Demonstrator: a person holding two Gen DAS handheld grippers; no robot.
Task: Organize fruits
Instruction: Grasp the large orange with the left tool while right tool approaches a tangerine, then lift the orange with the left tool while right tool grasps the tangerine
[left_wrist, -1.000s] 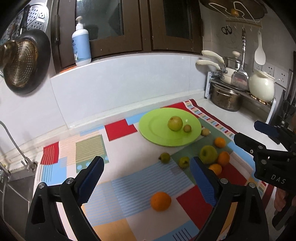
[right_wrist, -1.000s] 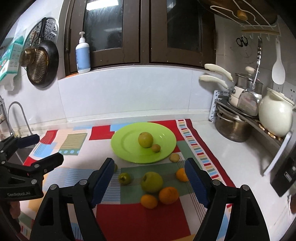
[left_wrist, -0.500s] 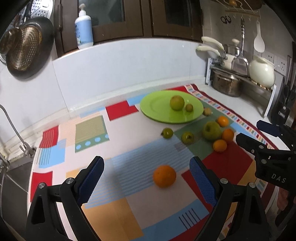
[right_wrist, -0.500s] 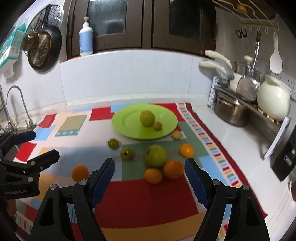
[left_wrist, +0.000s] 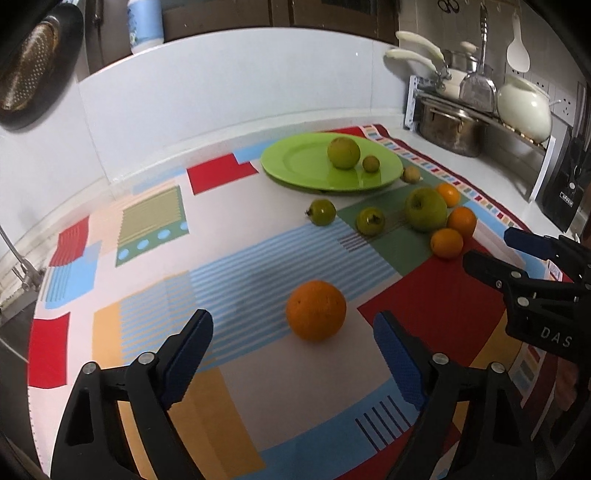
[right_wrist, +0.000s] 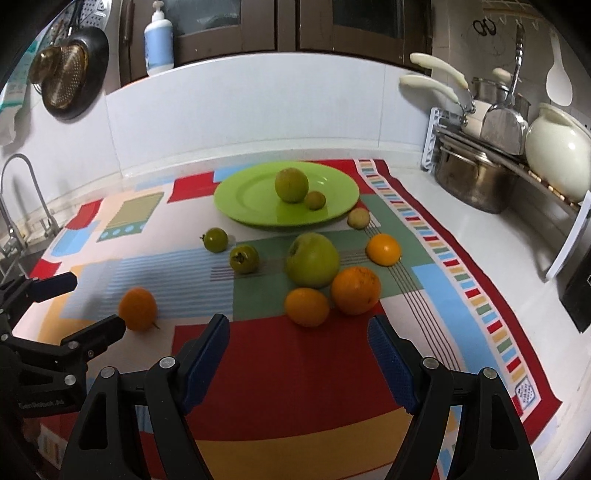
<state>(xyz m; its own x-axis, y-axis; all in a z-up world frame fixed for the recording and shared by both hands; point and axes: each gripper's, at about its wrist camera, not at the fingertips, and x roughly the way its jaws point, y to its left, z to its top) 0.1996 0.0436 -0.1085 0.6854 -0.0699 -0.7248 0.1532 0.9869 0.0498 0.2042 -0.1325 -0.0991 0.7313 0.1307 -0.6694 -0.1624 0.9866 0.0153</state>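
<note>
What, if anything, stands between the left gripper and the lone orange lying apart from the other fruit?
Nothing visible. The left gripper, its empty jaws closing, faces the lone orange across bare patterned cloth. The other fruit lie beyond it, toward the green plate.

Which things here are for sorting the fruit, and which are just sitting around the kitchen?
For the job: green plate, big green apple, lone orange, three oranges by the apple, small green fruits, left gripper, right gripper.

Just there: soap bottle, steel pot, white jug, hanging pan, tap.
</note>
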